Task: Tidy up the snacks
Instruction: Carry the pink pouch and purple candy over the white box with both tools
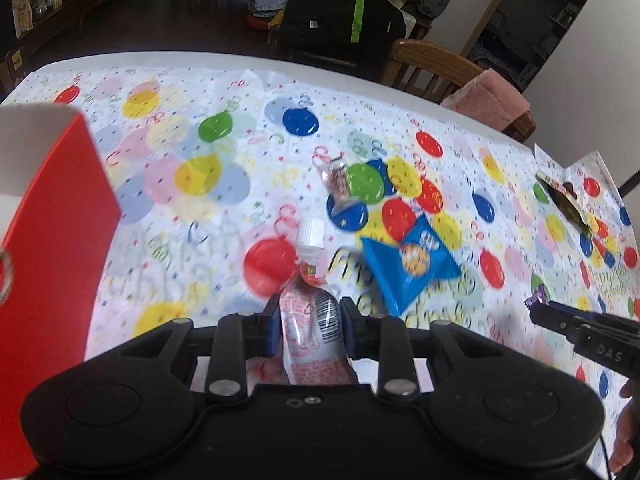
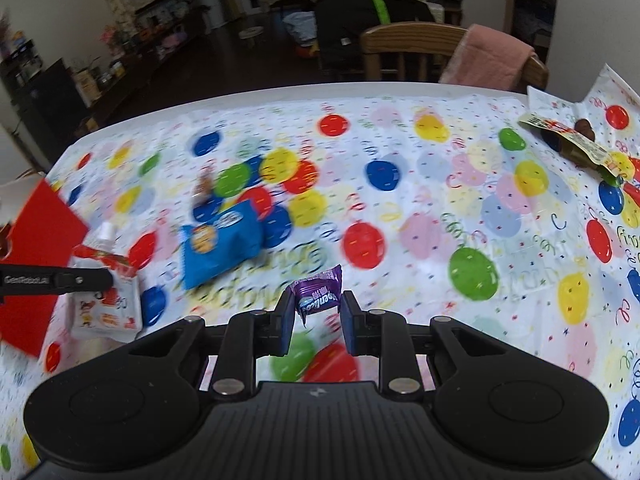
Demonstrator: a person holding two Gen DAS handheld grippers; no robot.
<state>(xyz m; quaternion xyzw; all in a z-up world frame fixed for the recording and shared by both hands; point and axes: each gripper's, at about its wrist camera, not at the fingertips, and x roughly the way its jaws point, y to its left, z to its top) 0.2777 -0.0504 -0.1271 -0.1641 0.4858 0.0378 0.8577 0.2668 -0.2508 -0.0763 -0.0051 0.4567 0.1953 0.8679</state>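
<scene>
My left gripper (image 1: 308, 312) is shut on a white and pink drink pouch (image 1: 310, 320) with a white screw cap, held above the table; the pouch also shows in the right wrist view (image 2: 106, 308). My right gripper (image 2: 316, 308) is shut on a small purple candy wrapper (image 2: 318, 294), also seen at the right in the left wrist view (image 1: 538, 294). A blue cookie packet (image 1: 408, 266) lies on the balloon-print tablecloth (image 1: 192, 208), with a small clear packet (image 1: 334, 178) behind it. A red box (image 1: 52, 260) stands at the left.
A dark snack packet (image 2: 576, 144) lies at the far right of the table. A wooden chair (image 2: 404, 52) with a pink towel (image 2: 488, 56) stands behind the far edge. A black bag (image 1: 344, 12) sits on the floor beyond.
</scene>
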